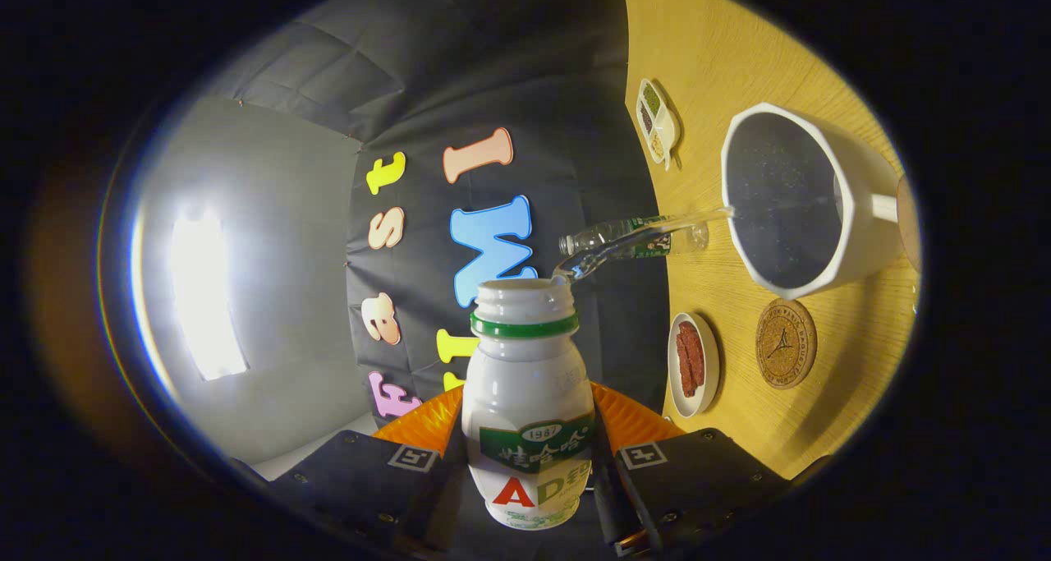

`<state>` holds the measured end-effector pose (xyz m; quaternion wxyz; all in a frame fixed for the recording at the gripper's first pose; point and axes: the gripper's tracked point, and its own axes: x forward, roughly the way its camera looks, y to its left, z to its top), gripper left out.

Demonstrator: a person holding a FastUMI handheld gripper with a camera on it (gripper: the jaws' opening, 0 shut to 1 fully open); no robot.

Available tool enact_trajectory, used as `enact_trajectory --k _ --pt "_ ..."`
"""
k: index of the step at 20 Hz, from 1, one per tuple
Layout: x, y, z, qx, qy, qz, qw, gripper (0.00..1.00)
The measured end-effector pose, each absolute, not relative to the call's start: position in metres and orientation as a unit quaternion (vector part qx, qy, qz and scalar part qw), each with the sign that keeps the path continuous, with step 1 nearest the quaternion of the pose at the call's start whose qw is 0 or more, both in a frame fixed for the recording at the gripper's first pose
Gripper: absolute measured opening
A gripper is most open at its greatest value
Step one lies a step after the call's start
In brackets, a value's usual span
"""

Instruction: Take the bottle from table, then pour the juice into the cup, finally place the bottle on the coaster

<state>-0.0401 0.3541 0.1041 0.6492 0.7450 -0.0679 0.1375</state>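
My tool (525,462) is clamped on the small white plastic bottle with a green ring (527,397), one finger on each side | bottle is tipped, clear stream (632,236) runs from its open mouth into the big white cup (800,200) | round cork coaster (786,343) lies on the yellow wooden surface (739,43) just beside the cup

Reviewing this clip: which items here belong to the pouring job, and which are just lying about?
Job: bottle, held between the gripper fingers and pouring a stream into the white cup; cork coaster beside the cup.
Lying about: clear plastic bottle, divided dish, small plate.
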Motion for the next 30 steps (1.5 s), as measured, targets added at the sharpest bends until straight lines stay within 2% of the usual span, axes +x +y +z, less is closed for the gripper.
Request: enact_trajectory --k 30 --pt "-0.0412 0.3514 0.1126 0.775 -0.081 0.143 0.610 0.65"
